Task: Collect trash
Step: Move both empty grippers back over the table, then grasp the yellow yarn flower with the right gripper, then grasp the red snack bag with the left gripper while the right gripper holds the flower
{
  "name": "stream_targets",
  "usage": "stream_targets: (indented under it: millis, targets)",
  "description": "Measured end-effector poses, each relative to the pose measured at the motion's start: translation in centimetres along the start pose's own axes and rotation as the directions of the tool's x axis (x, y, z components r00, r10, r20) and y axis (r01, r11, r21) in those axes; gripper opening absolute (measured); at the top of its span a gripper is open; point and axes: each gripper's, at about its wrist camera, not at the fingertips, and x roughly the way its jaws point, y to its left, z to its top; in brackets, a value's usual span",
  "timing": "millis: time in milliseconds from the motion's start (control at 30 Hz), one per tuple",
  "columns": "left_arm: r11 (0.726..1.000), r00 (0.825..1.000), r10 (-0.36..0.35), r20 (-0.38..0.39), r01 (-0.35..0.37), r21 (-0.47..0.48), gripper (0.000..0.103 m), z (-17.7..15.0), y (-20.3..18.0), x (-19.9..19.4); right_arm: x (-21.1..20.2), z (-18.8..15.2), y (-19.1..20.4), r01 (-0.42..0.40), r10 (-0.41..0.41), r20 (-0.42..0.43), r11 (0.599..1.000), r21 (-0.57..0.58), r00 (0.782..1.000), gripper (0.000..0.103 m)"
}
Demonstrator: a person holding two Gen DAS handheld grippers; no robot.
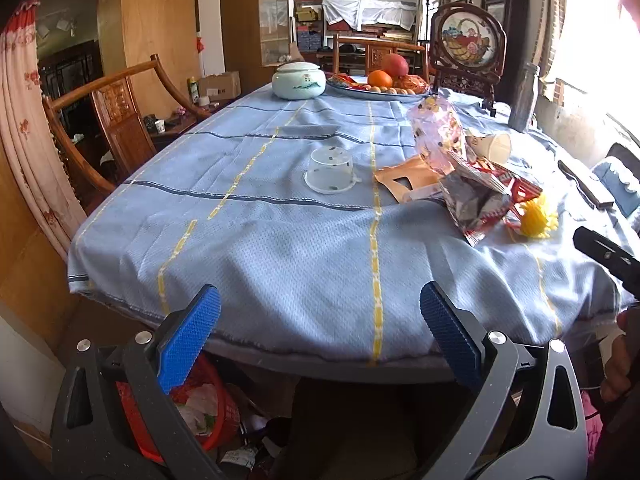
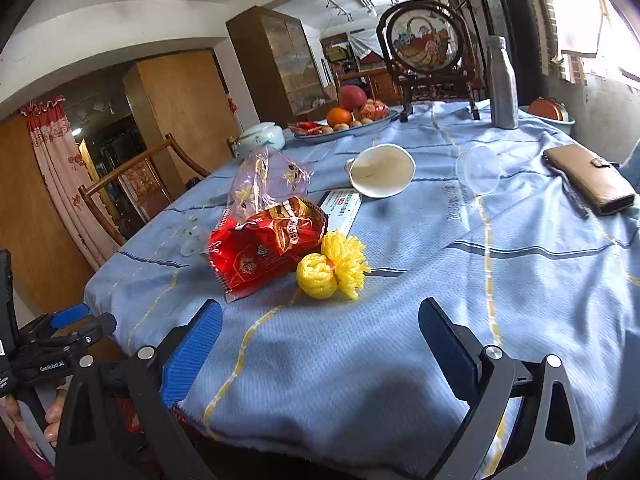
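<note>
Nearly all of the collecting looks still to be done: the litter lies spread over the table's pale blue cloth with yellow stripes [image 2: 400, 340], and neither tool holds anything. The left gripper [image 1: 320, 332] hangs at the near edge with its blue-padded jaws wide and empty. The right gripper [image 2: 320, 344] is also spread wide over bare cloth, with nothing between its pads.

Just beyond the right gripper, near the near edge, sit a crumpled yellow plastic net [image 2: 334, 270] and, touching it, a red foil snack bag [image 2: 256, 252] with a clear printed cellophane wrapper [image 2: 266, 178] standing up behind it. A small white card box [image 2: 342, 210] lies just past them, then a tipped white paper cup [image 2: 382, 176] and a clear plastic cup on its side [image 2: 478, 174] toward the middle. In the left wrist view an upturned clear plastic tub [image 1: 330, 170] stands alone mid-table, beside a torn tan card piece [image 1: 404, 180].

A red mesh bin [image 1: 216, 412] below the near edge already holds some wrappers, so I judge a start has been made. The brown wallet [image 2: 592, 180], grey bottle [image 2: 500, 84] and fruit plate [image 2: 344, 126] are probably not trash
</note>
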Motion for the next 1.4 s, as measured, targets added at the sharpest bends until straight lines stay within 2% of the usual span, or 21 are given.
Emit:
stream_targets:
  millis: [100, 167, 367, 433, 500, 733, 1033, 1267, 1400]
  targets:
    - [1.0, 1.0, 0.002, -0.002, -0.002, -0.006, 0.096, 0.4, 0.4, 0.7, 1.5, 0.7, 0.4, 0.0, 0.0, -0.024, 1.0, -0.001, 1.0, 0.096]
    - [1.0, 1.0, 0.001, -0.007, -0.001, -0.012, 0.096, 0.6, 0.6, 1.1, 2.7, 1.1, 0.8, -0.006, 0.006, -0.049, 1.0, 0.0, 0.999, 0.092]
    - [1.0, 1.0, -0.016, -0.021, 0.015, -0.027, 0.096, 1.1, 1.0, 1.9, 5.2, 1.6, 1.1, 0.016, -0.015, -0.11, 1.0, 0.012, 0.994, 0.069]
    - [1.0, 1.0, -0.018, -0.02, 0.017, -0.022, 0.096, 1.3, 0.8, 2.0, 5.5, 1.5, 1.0, 0.019, -0.017, -0.125, 1.0, 0.01, 0.992, 0.033]
    - [1.0, 1.0, -0.022, -0.021, 0.022, -0.011, 0.096, 1.4, 0.3, 2.1, 5.2, 1.4, 0.5, 0.004, -0.001, -0.112, 1.0, 0.023, 0.994, 0.032]
    - [0.997, 0.998, -0.066, -0.019, 0.067, 0.041, 0.096, 2.3, -2.6, 2.7, 2.3, 1.3, -1.8, 0.026, -0.024, -0.037, 0.998, 0.056, 0.999, 0.032]
    - [0.975, 0.986, -0.166, -0.009, 0.166, 0.145, 0.096, 4.1, -8.6, 4.1, 1.1, 0.9, -5.7, 0.043, -0.041, -0.018, 0.99, 0.133, 0.999, 0.032]
    - [0.961, 0.975, -0.221, -0.028, 0.222, 0.162, 0.096, 5.6, -11.7, 5.6, 0.9, 0.7, -6.9, 0.037, -0.035, -0.011, 0.987, 0.155, 0.999, 0.032]
    - [0.954, 0.976, -0.218, -0.016, 0.217, 0.206, 0.096, 6.2, -13.3, 6.4, 1.0, 0.6, -7.2, 0.026, -0.024, -0.015, 0.986, 0.164, 1.0, 0.032]
